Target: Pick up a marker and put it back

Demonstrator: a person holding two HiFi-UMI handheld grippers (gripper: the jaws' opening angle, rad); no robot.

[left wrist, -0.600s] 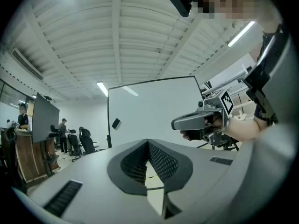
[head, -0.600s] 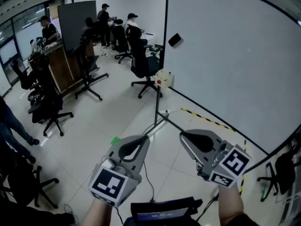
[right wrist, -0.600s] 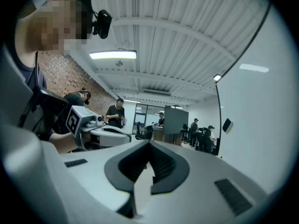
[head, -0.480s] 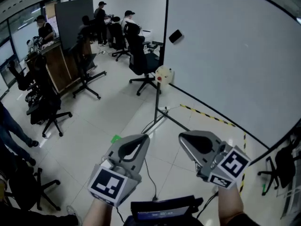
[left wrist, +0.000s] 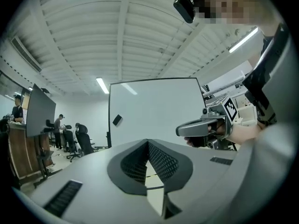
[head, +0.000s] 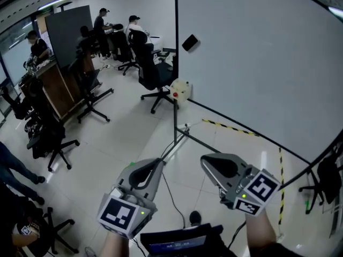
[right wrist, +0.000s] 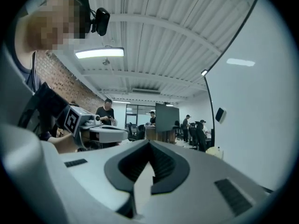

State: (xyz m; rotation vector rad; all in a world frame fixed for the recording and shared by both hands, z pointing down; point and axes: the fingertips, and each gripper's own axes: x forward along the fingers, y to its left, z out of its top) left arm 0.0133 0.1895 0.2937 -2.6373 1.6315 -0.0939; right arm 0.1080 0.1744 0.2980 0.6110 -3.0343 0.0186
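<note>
Two grippers side by side at the frame's bottom, both empty.
Left gripper (head: 156, 163) and right gripper (head: 207, 163) each have their fingers pressed together with nothing between them, aimed toward a whiteboard (head: 257, 63) at upper right that carries a small black object (head: 189, 42); the marker's place cannot be told.

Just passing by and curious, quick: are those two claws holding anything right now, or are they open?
Left claw: closed, holding nothing.
Right claw: closed, holding nothing.
</note>
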